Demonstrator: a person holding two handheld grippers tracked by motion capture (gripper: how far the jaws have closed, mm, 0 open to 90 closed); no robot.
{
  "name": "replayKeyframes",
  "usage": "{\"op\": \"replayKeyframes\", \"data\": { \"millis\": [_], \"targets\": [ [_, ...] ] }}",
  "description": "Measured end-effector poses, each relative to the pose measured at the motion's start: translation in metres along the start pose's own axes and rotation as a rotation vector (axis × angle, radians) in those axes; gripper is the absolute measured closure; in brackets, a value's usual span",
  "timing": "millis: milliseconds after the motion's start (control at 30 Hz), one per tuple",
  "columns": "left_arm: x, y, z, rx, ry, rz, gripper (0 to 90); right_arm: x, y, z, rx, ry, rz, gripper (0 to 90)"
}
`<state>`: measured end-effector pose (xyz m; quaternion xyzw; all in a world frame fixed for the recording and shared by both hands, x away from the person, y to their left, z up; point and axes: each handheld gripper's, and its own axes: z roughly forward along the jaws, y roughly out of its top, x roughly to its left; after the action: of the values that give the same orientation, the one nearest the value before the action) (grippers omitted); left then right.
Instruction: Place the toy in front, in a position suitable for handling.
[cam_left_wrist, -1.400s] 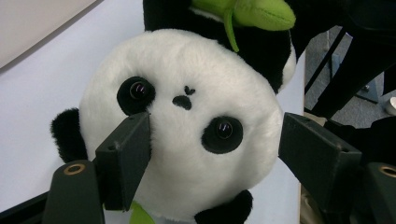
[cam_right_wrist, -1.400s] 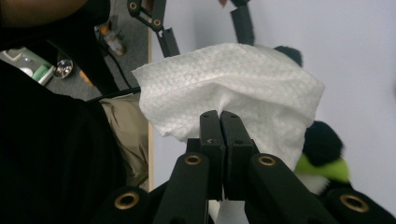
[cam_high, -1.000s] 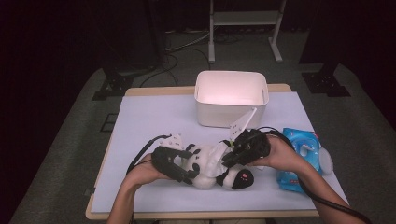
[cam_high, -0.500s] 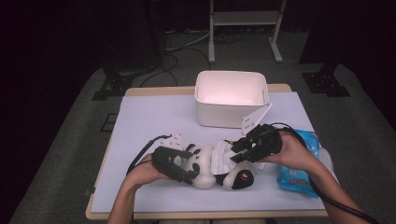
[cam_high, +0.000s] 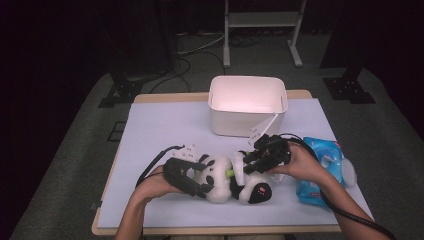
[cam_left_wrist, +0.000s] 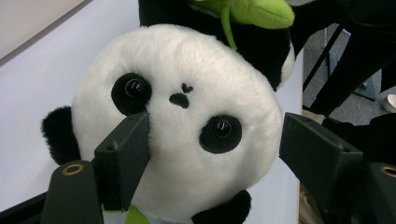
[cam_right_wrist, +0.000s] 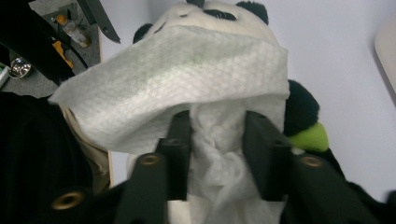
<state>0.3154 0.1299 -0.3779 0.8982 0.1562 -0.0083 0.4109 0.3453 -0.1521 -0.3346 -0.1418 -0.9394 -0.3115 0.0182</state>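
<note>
A black-and-white panda plush (cam_high: 225, 182) lies on the pale table, a green leaf (cam_high: 229, 173) at its chest. My left gripper (cam_high: 204, 181) holds its head; in the left gripper view the jaws stand on either side of the panda's face (cam_left_wrist: 187, 140), pads against the fur. My right gripper (cam_high: 246, 167) comes in from the right over the panda's body. Its jaws have just been closing and pinch a white wipe (cam_right_wrist: 187, 74), bunched between them, which drapes over the plush. The left gripper (cam_left_wrist: 214, 142) and right gripper (cam_right_wrist: 215, 135) each fill the bottom of their own views.
A white open bin (cam_high: 247, 120) stands behind the panda at the table's back middle. A blue pack of wet wipes (cam_high: 327, 155) lies at the right, just behind my right hand. Cables trail from both grippers.
The right gripper drew a little to the right with the wipe, then came back left onto the panda's body. The left gripper and the panda's head stayed put.
</note>
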Motion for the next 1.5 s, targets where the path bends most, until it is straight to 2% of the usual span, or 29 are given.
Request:
{"op": "replayKeyframes", "data": {
  "millis": [100, 267, 500, 667, 967, 1167, 1267, 1367, 1500],
  "targets": [
    [-0.001, 0.001, 0.000, 0.003, 0.002, 0.004, 24.3, -0.002, -0.007, 0.000, 0.002, 0.002, 0.010, 75.1],
    [-0.002, 0.004, -0.001, 0.010, 0.001, 0.006, 23.0, 0.001, -0.014, -0.001, 0.000, 0.007, 0.003, 81.5],
    [0.000, 0.010, 0.000, 0.029, 0.015, 0.020, 20.8, 0.005, -0.024, -0.010, -0.001, -0.008, -0.008, 82.3],
    [0.006, 0.014, 0.004, 0.033, 0.039, 0.030, 17.9, 0.005, -0.039, -0.015, 0.017, 0.006, 0.016, 82.4],
    [0.013, 0.013, 0.011, 0.028, 0.033, 0.019, 17.8, 0.004, -0.062, -0.014, 0.048, 0.006, 0.057, 82.5],
    [0.011, 0.011, 0.014, 0.045, 0.047, 0.020, 18.6, 0.003, -0.059, -0.014, 0.024, -0.015, 0.048, 83.1],
    [0.009, 0.012, 0.014, 0.054, 0.054, 0.019, 18.9, 0.000, -0.054, -0.011, 0.032, -0.026, 0.045, 83.3],
    [0.008, 0.011, 0.014, 0.062, 0.054, 0.020, 19.0, -0.005, -0.050, -0.011, 0.037, -0.038, 0.053, 83.5],
    [0.007, 0.011, 0.011, 0.074, 0.052, 0.025, 21.3, -0.017, -0.047, -0.010, 0.007, -0.041, 0.080, 83.4]
  ]
}}
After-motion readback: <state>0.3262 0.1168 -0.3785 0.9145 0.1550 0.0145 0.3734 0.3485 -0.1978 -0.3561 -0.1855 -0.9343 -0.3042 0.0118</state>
